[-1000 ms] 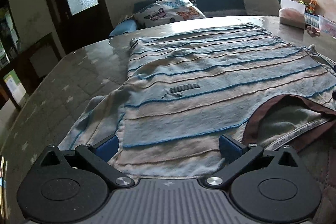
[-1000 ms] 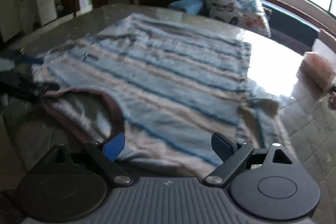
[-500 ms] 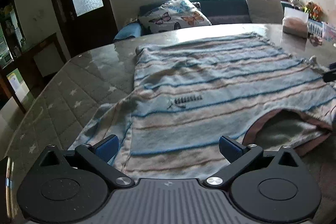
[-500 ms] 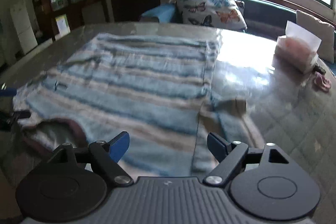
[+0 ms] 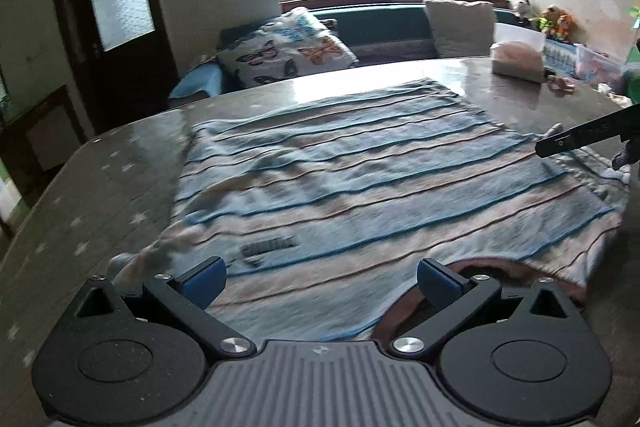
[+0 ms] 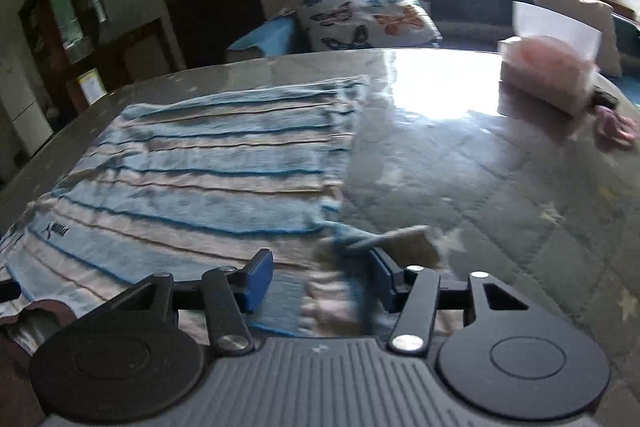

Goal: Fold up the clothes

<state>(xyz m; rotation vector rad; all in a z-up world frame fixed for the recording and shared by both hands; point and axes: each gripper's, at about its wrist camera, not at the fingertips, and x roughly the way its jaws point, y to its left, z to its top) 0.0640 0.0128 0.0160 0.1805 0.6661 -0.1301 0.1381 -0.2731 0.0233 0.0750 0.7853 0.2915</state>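
Striped in pale blue and beige, the shirt point(image 5: 360, 187) lies flat across the middle of the table point(image 5: 100, 195), collar toward the bottom of the left wrist view and hem toward the window.

In the right wrist view the sleeve point(image 6: 384, 239) sits at lower centre, and the right gripper point(image 6: 320, 277) has just been closing over it; its jaws stand half apart with cloth between them, not visibly pinching yet.

The left gripper point(image 5: 320, 281) hangs above the collar edge with jaws wide apart and nothing in them.

To fold well, the right should probably catch the sleeve near its seam, then carry it inward over the body without dragging the rest.

A tissue box point(image 6: 548, 83) stands well apart at upper right.
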